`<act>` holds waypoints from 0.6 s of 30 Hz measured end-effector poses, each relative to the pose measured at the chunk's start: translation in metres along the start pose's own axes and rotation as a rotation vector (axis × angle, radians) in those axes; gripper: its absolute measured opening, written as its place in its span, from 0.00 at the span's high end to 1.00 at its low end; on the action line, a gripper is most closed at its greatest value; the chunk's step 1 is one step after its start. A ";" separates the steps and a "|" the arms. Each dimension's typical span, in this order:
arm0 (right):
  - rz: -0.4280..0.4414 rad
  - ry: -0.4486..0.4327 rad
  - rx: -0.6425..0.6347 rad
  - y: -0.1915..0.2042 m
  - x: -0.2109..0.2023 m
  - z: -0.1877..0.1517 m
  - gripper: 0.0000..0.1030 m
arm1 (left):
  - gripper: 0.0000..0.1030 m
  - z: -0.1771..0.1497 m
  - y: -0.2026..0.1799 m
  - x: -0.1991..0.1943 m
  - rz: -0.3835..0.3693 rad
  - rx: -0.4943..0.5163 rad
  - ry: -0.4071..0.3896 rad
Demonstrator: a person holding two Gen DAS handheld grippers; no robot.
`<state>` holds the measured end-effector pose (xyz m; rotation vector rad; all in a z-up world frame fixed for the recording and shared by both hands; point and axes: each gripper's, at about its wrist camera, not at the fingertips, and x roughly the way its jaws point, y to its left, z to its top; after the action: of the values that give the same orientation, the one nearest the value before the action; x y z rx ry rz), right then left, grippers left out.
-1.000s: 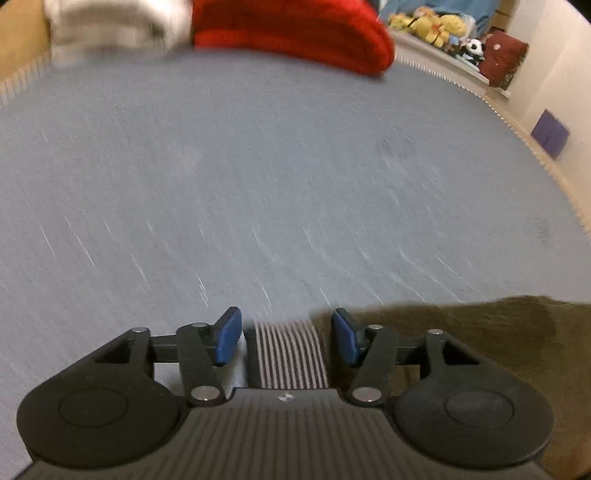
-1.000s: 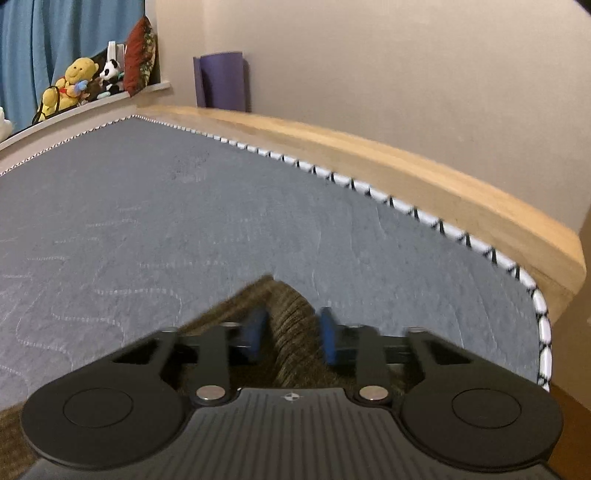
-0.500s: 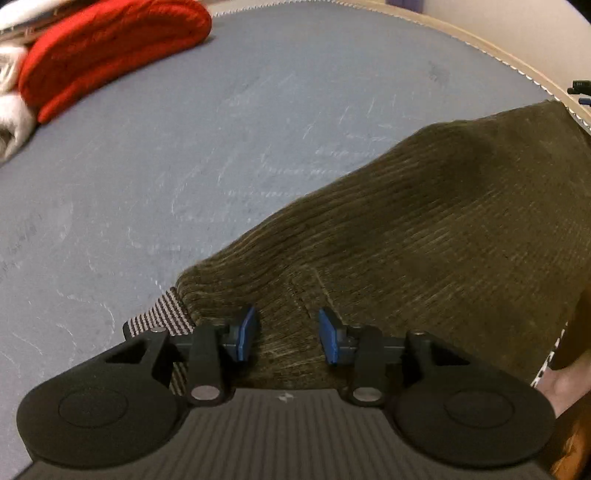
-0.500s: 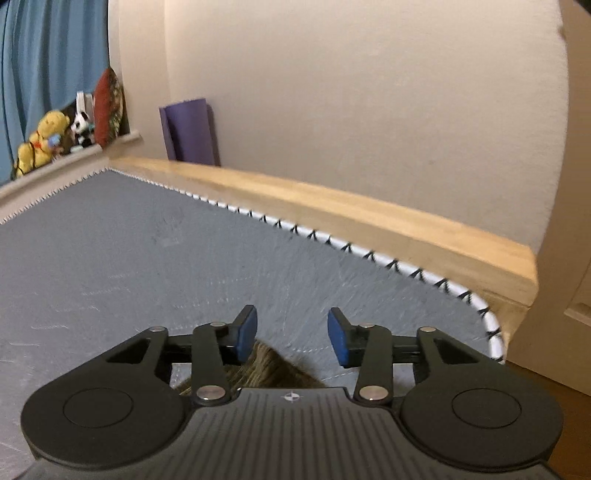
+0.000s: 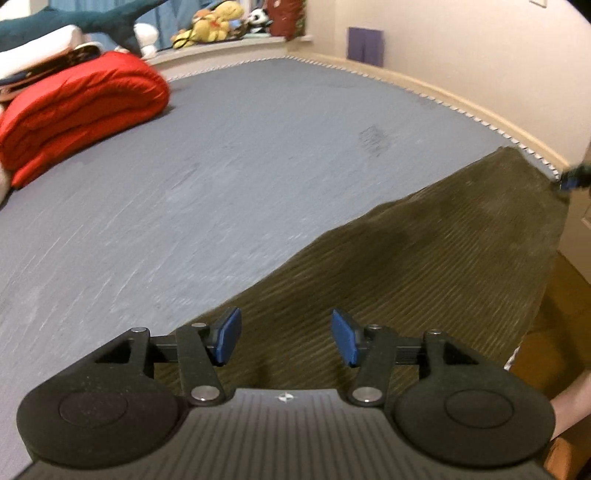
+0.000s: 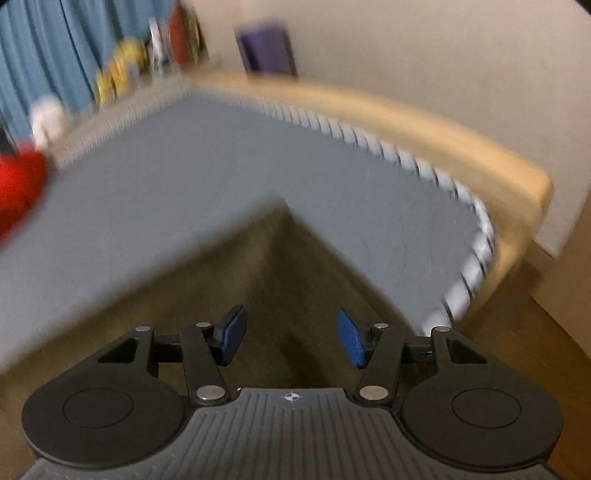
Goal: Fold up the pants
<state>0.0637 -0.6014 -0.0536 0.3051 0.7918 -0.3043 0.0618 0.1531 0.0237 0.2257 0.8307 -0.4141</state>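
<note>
Olive corduroy pants (image 5: 424, 266) lie flat on the grey mattress (image 5: 221, 166), along its near right side. My left gripper (image 5: 286, 336) hovers over their near end, jaws opening, pads apart and pressing on nothing. In the blurred right wrist view one corner of the pants (image 6: 273, 280) points away from me. My right gripper (image 6: 291, 334) hangs above that corner, jaws opening, with nothing gripped. A blurred dark and blue shape (image 5: 574, 177) at the pants' far corner is the right gripper.
A folded red blanket (image 5: 81, 103) lies at the far left of the mattress, under white bedding. Plush toys (image 5: 210, 18) line the sill. A purple mat (image 5: 365, 46) leans on the wall. The wooden bed frame (image 6: 443, 140) borders the right side. A hand (image 5: 569, 402) shows at the bottom right.
The right gripper was shut on the pants' corner, then let go and drew back. The left gripper left the striped waistband, narrowed over the cloth, widened again and lifted away.
</note>
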 end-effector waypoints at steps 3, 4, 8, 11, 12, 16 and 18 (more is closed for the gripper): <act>-0.148 0.072 -0.008 -0.015 0.005 -0.010 0.46 | 0.42 0.009 -0.018 0.013 -0.021 -0.003 -0.006; -0.157 0.052 0.043 -0.022 -0.003 -0.006 0.46 | 0.42 0.010 -0.021 0.015 -0.030 -0.006 -0.008; -0.108 -0.132 0.261 -0.044 -0.049 0.009 0.42 | 0.42 0.015 -0.031 0.024 -0.064 -0.042 -0.033; -0.060 -0.132 0.340 -0.054 -0.052 0.011 0.38 | 0.41 0.017 -0.034 0.026 -0.063 -0.072 -0.044; -0.050 -0.100 0.346 -0.056 -0.045 0.010 0.38 | 0.39 0.016 -0.031 0.026 -0.062 -0.073 -0.046; -0.069 -0.017 0.297 -0.046 -0.020 0.003 0.35 | 0.36 0.011 -0.025 0.024 -0.040 -0.065 -0.042; -0.078 0.007 0.287 -0.045 -0.010 0.000 0.34 | 0.35 0.009 -0.019 0.023 -0.033 -0.073 -0.041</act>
<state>0.0401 -0.6415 -0.0531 0.5458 0.7678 -0.4919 0.0734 0.1265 0.0121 0.1358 0.8085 -0.4171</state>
